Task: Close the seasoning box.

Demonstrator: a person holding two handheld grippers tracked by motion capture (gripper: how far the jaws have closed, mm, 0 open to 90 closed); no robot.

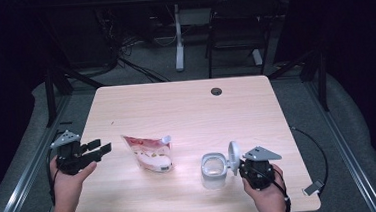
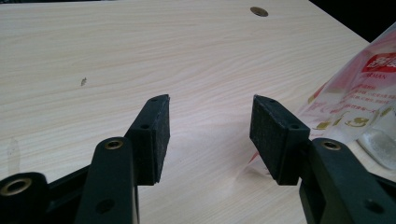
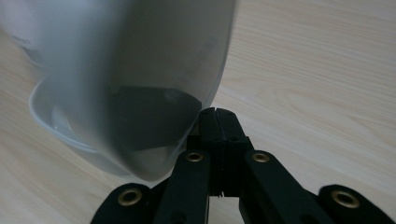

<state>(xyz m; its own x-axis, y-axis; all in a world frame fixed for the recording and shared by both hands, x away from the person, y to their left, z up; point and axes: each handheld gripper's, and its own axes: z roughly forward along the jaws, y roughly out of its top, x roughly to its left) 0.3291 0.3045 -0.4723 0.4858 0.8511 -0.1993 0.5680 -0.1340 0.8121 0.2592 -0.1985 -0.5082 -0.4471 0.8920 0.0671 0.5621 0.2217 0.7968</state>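
A white and red refill pouch (image 1: 149, 151) with a grey spout lies on the wooden table (image 1: 186, 106), left of centre. My left gripper (image 1: 100, 146) hovers to its left, jaws open and pointing at it with nothing between them. In the left gripper view the pouch (image 2: 359, 93) sits just beyond the right jaw of that gripper (image 2: 210, 121). A white tub (image 1: 213, 167) stands to the right with its hinged lid (image 1: 233, 157) tipped up. My right gripper (image 1: 240, 166) is shut, its tips against the lid's outer side. The lid (image 3: 140, 70) looms blurred beside the closed jaws (image 3: 217, 114).
A round cable hole (image 1: 216, 91) sits near the table's far edge. A black chair (image 1: 235, 27) and a desk leg (image 1: 178, 36) stand beyond the table. A cable (image 1: 319, 152) loops off the right edge. Bare wood lies behind the pouch and tub.
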